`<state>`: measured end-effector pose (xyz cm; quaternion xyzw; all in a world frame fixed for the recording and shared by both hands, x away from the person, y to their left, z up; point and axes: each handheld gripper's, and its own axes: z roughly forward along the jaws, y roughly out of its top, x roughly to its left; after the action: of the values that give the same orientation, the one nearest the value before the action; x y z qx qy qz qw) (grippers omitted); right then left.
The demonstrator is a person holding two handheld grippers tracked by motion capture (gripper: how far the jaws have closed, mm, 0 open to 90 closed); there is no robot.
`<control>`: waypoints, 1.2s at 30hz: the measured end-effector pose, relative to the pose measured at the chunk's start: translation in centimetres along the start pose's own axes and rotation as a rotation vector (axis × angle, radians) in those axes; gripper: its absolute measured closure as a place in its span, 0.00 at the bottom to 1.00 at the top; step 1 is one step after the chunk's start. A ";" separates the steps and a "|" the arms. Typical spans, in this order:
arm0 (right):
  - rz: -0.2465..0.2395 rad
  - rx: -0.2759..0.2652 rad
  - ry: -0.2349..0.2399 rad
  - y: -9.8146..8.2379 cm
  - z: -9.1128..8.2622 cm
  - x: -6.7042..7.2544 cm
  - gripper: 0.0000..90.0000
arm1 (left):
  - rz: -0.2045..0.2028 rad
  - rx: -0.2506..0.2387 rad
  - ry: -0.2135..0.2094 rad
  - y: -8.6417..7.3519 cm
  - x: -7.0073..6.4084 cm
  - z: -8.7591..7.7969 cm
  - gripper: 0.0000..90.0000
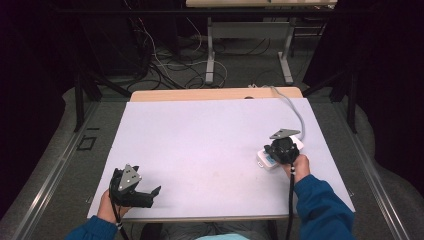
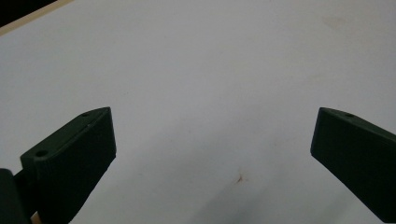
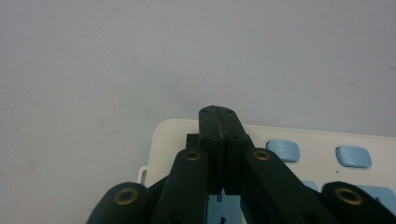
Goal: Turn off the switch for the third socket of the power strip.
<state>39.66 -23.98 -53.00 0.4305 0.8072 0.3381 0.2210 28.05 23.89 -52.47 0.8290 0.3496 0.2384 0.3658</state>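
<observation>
A white box with blue buttons point(image 1: 264, 160) lies on the right part of the white table point(image 1: 210, 145). A grey cable point(image 1: 296, 112) runs from it toward the far edge. My right gripper point(image 1: 278, 151) is held over it, pointing down. In the right gripper view its jaws point(image 3: 218, 116) are pressed together above the box's rounded end point(image 3: 173, 135), beside two blue buttons point(image 3: 282, 150), and nothing shows between them. My left gripper point(image 1: 150, 194) sits low at the table's front left corner, its jaws point(image 2: 212, 140) spread wide over bare tabletop.
A wooden strip point(image 1: 215, 94) borders the table's far edge. Beyond it, loose cables point(image 1: 165, 65) lie on the floor around the legs of another table point(image 1: 210, 55). A small brown mark point(image 2: 240, 178) sits on the tabletop between the left jaws.
</observation>
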 end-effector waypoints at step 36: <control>-0.008 -0.086 0.092 0.4 -3.5 0.2 0.34 | 0.000 0.003 0.002 0.0 0.0 -0.1 0.00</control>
<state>37.51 -24.87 -50.32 0.4013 0.8029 0.3911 0.2033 27.96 23.97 -52.43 0.8293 0.3503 0.2385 0.3643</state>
